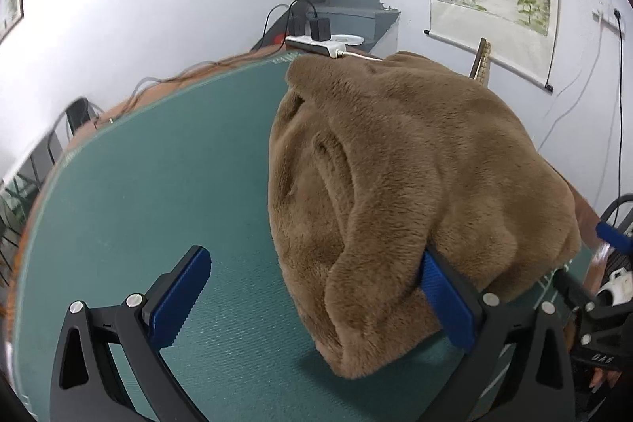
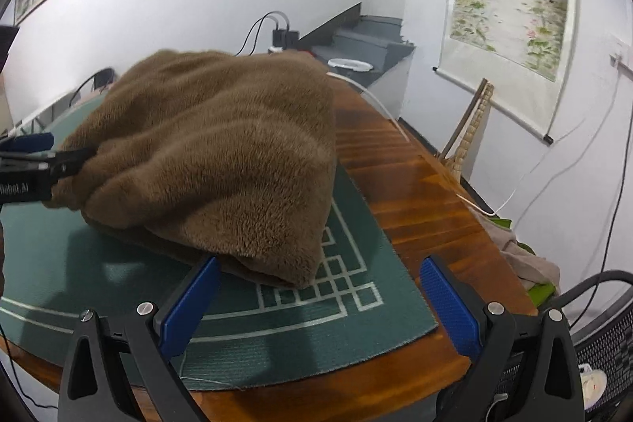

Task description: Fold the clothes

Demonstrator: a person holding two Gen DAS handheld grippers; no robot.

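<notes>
A brown fuzzy garment (image 1: 395,184) lies bunched in a thick folded heap on the green mat (image 1: 158,204); it also shows in the right wrist view (image 2: 221,153). My left gripper (image 1: 316,287) is open, its right finger tucked under the garment's near edge, its left finger over bare mat. It also shows from the side in the right wrist view (image 2: 47,153). My right gripper (image 2: 316,299) is open just in front of the garment's near corner, holding nothing.
The mat (image 2: 316,323) lies on a wooden table (image 2: 415,184). A power strip (image 1: 316,44) with plugs and cables sits at the table's far edge. More clothes (image 2: 522,256) hang off the table's right side. A mesh basket (image 2: 609,351) stands at the lower right.
</notes>
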